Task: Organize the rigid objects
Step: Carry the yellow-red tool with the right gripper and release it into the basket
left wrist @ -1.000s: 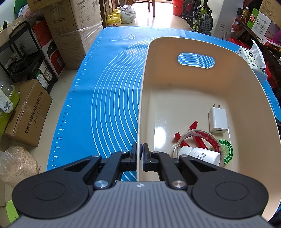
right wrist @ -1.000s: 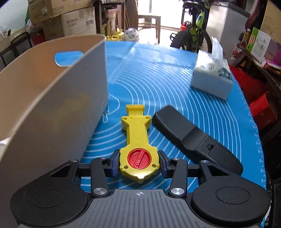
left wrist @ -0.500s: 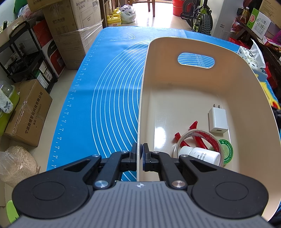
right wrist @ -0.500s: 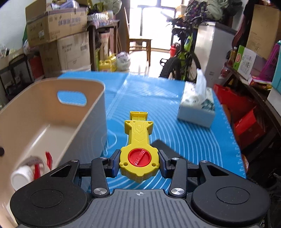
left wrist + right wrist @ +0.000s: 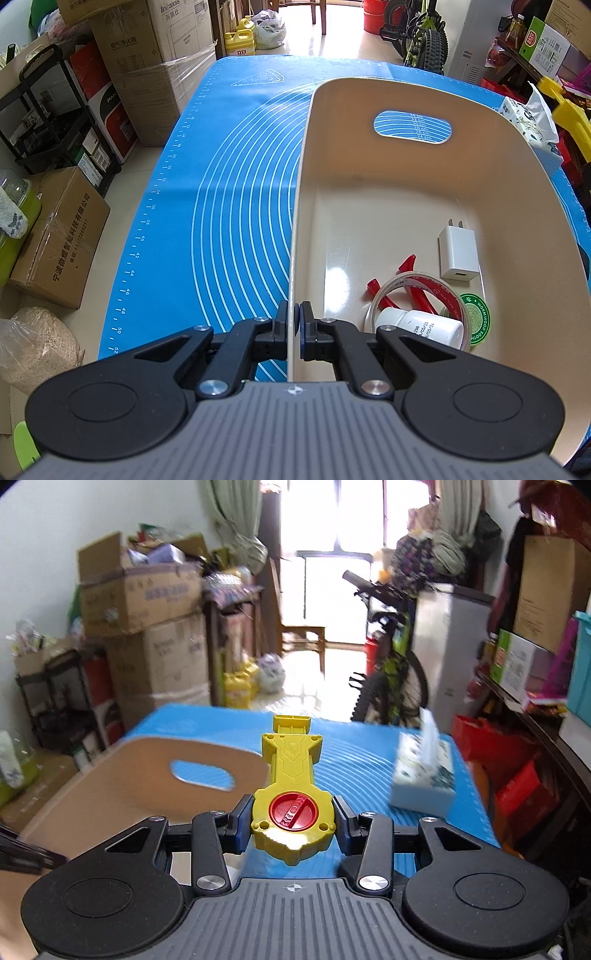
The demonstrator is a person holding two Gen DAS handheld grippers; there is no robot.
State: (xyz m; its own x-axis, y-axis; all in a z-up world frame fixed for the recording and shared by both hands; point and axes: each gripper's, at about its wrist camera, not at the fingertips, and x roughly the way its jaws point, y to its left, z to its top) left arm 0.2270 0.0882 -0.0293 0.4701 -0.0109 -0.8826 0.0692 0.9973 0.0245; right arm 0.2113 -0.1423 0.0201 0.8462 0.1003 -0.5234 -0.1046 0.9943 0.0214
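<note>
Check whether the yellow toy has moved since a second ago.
Yes. The right gripper has lifted the yellow toy off the blue mat; it is now held above the beige bin's rim, well above the tissue box.

A blue mat (image 5: 229, 206) covers the table. A tissue box (image 5: 423, 781) sits toward its far right. Cardboard boxes (image 5: 147, 55) stack on the left, a bicycle (image 5: 388, 686) stands far off, with yellow jugs (image 5: 240, 46) on the floor beyond.

Bin (image 5: 369, 192): beige. Mat (image 5: 229, 206): blue, with white concentric arcs and ruler marks. Launcher toy (image 5: 291, 794): yellow body, red dial. Charger (image 5: 458, 254): white. Bottle (image 5: 421, 326): white. Tissue box (image 5: 423, 779): white with dark green print.
</note>
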